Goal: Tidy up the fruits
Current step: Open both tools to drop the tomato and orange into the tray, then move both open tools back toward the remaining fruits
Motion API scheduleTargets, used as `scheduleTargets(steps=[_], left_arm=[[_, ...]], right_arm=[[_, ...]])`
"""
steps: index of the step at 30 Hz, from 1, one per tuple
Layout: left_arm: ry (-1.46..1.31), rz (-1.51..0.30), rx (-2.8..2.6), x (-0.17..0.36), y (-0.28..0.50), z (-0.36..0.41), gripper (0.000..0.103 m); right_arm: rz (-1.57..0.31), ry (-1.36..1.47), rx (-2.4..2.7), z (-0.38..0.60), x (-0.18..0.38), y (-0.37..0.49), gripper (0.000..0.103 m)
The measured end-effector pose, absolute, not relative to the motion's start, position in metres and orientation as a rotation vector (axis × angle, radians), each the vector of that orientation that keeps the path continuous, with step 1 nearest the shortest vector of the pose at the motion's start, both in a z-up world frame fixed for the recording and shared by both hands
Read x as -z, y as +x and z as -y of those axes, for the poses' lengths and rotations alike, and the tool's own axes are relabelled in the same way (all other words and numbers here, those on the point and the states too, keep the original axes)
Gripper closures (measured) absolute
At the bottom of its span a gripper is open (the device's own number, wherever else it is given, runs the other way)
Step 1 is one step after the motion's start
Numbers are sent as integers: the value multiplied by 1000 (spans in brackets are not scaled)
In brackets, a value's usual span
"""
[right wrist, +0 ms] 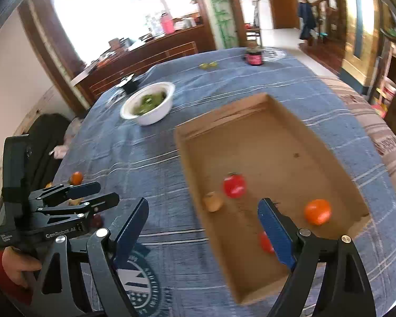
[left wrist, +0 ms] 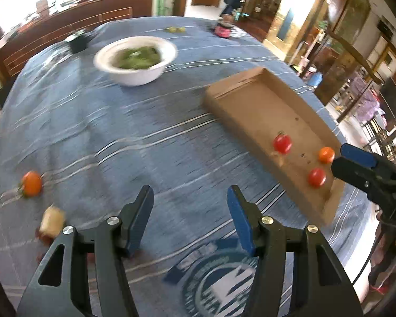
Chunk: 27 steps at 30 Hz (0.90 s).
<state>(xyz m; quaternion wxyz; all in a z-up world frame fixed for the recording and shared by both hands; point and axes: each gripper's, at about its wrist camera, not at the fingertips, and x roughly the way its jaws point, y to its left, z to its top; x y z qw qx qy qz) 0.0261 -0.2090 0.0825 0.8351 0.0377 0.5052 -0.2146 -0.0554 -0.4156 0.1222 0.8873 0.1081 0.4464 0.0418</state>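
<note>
A shallow cardboard tray point(left wrist: 253, 100) point(right wrist: 264, 132) lies on the blue striped tablecloth. It holds two red cherry tomatoes point(left wrist: 282, 144) point(right wrist: 234, 185), an orange one point(left wrist: 326, 155) point(right wrist: 317, 211) and a small tan piece point(right wrist: 213, 201). Another orange tomato point(left wrist: 31, 183) point(right wrist: 76, 177) lies on the cloth at the left, beside a pale chunk point(left wrist: 52, 221). My left gripper point(left wrist: 190, 219) is open and empty over the cloth, left of the tray. My right gripper point(right wrist: 203, 227) is open and empty over the tray's near left wall.
A white bowl of greens point(left wrist: 136, 59) point(right wrist: 149, 104) stands behind the tray. A dark pot point(left wrist: 78, 42) and a pink-labelled jar point(right wrist: 254, 56) stand near the far edge. Small green fruits point(left wrist: 174, 29) lie far back. A printed round logo point(left wrist: 221, 280) marks the near cloth.
</note>
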Motion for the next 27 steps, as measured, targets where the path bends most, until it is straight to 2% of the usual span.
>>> scheduleTargets(steps=[13, 17, 19, 24, 27], left_arm=[[-20, -1128, 285, -62, -13, 101, 46], [-59, -1140, 251, -55, -21, 78, 46], [-65, -1143, 240, -52, -22, 71, 46], [-79, -1138, 228, -47, -22, 56, 46], [-78, -1128, 235, -42, -18, 51, 46]], right_arm=[[-1002, 123, -272, 324, -99, -48, 17], [-1029, 92, -325, 299, -92, -47, 21], [-1043, 69, -360, 285, -88, -47, 25], [-1082, 39, -425, 255, -77, -42, 44], [-1092, 17, -459, 238, -70, -39, 45]])
